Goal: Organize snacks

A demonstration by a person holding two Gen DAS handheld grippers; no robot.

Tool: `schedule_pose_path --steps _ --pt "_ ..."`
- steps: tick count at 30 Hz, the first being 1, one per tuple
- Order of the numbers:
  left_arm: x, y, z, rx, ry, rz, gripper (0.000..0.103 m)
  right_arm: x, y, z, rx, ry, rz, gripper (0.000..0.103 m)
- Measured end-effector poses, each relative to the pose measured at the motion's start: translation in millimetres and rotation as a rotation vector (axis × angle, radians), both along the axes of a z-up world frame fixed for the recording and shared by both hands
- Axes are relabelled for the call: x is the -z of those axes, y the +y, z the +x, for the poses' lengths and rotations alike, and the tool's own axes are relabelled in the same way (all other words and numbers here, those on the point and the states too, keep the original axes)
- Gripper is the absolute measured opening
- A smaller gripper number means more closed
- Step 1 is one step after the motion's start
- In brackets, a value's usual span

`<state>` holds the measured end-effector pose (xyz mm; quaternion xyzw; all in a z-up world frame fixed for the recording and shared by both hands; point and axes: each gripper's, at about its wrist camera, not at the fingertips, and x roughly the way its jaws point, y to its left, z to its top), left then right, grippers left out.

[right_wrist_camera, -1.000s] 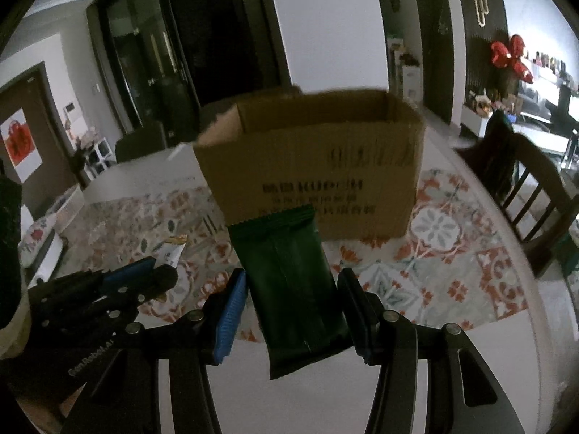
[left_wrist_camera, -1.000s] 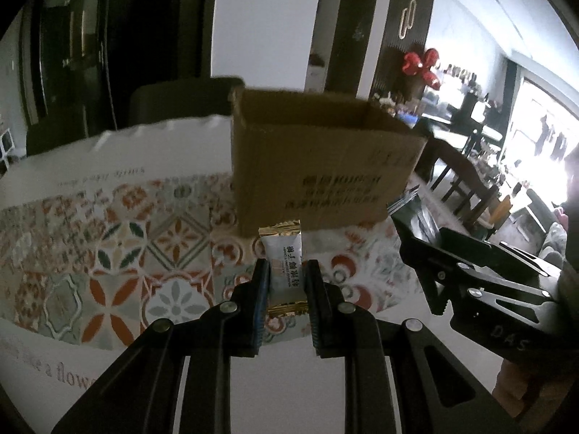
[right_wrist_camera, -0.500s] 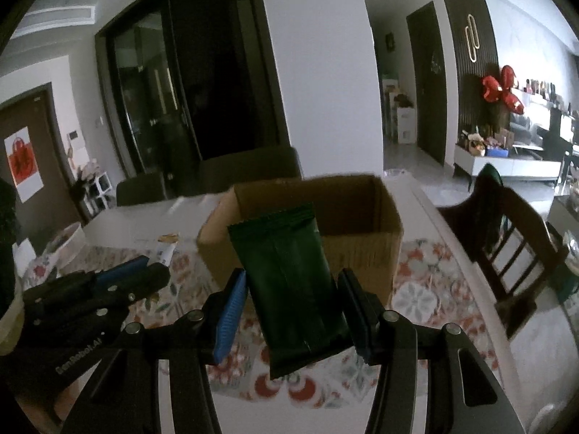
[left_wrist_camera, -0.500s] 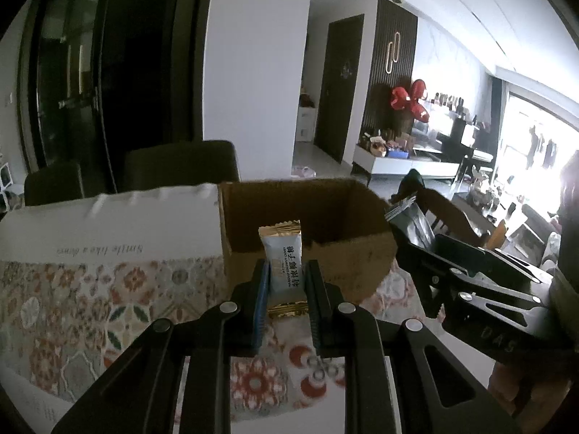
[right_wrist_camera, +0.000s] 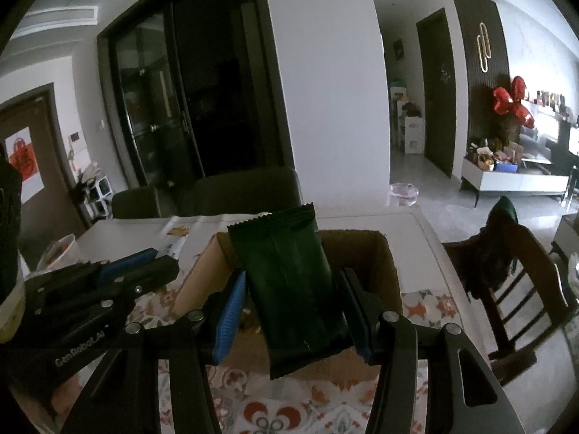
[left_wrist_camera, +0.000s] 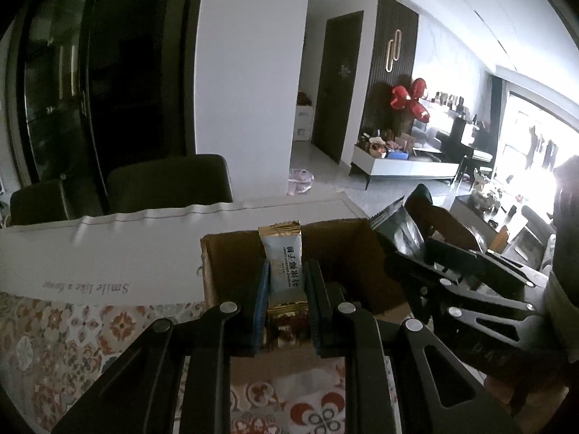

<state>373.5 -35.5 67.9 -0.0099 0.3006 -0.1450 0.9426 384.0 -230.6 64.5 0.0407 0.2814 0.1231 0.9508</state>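
Observation:
My left gripper (left_wrist_camera: 287, 282) is shut on a small white candy packet with gold ends (left_wrist_camera: 284, 264) and holds it upright over the open cardboard box (left_wrist_camera: 231, 264). My right gripper (right_wrist_camera: 293, 289) is shut on a dark green snack pouch (right_wrist_camera: 289, 285), also above the box (right_wrist_camera: 376, 256). The right gripper (left_wrist_camera: 416, 253) shows at the right of the left wrist view with its pouch (left_wrist_camera: 401, 224). The left gripper (right_wrist_camera: 137, 271) shows at the left of the right wrist view. The box floor is mostly hidden.
The box stands on a table with a patterned cloth (left_wrist_camera: 72, 343) and a white runner (left_wrist_camera: 108, 253). Dark chairs (left_wrist_camera: 170, 184) stand behind the table; a wooden chair (right_wrist_camera: 514, 282) is at the right. A bowl (right_wrist_camera: 61, 253) sits at the far left.
Both grippers have risen and moved forward, from in front of the box's side to above its open top, each still holding its snack.

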Motion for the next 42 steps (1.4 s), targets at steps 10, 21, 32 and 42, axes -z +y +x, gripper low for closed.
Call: schedule_pose_path --steps 10,21,32,42 --pt "9.9 -15.1 46.4 -0.032 0.063 0.076 0.046 11.4 -7.2 43.9 0.013 0.083 -0.009 0.053" --pt "5.1 -4.8 -10.6 -0.110 -0.045 0.149 0.074 15.7 -18.5 15.3 0.101 0.087 -0.013 0.073" --pt "11.9 14.3 -120.2 -0.196 -0.186 0.165 0.099 10.1 -13.1 -96.7 0.193 -0.022 -0.081 0.092" --pt "12.7 18.1 -200.7 -0.188 -0.213 0.171 0.103 5.0 -6.2 -196.2 0.244 -0.120 -0.143 0.098"
